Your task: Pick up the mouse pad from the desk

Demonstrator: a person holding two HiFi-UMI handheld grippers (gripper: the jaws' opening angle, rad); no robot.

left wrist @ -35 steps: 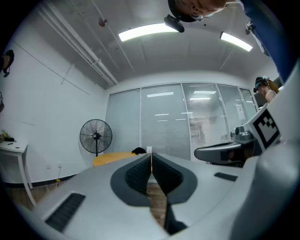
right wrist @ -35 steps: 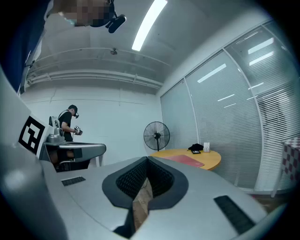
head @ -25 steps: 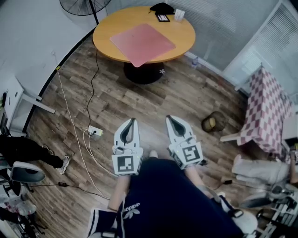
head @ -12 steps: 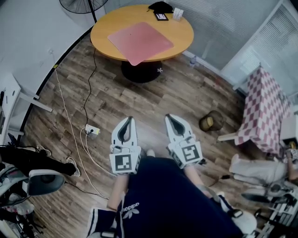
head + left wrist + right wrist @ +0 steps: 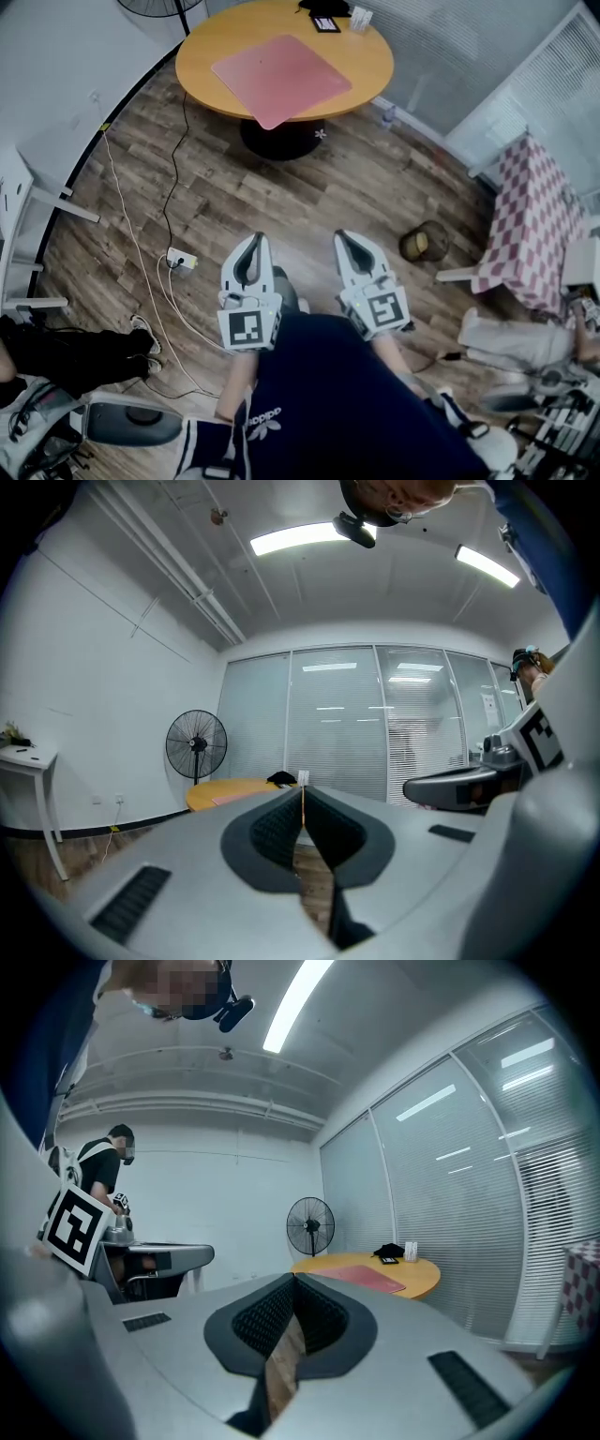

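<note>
Well, the pink square mouse pad (image 5: pixel 281 80) lies flat on the round orange wooden table (image 5: pixel 373 64), with one corner reaching just over the near rim. Behind it, at the far edge, sit a black bundle (image 5: pixel 323 6) and a small dark flat device (image 5: pixel 328 23). The table stands well apart from me across the wood-plank floor (image 5: pixel 309 197), where a white power strip (image 5: pixel 181 260) lies with its cables. I hold my left gripper (image 5: pixel 255 240) and my right gripper (image 5: pixel 345 237) side by side low in front of my body, both about level and pointing toward the table, near each other but not touching. Each pair of jaws is pressed together at the tips with nothing between them. A black standing fan (image 5: pixel 196 745) is beside the table, by the white wall
</note>
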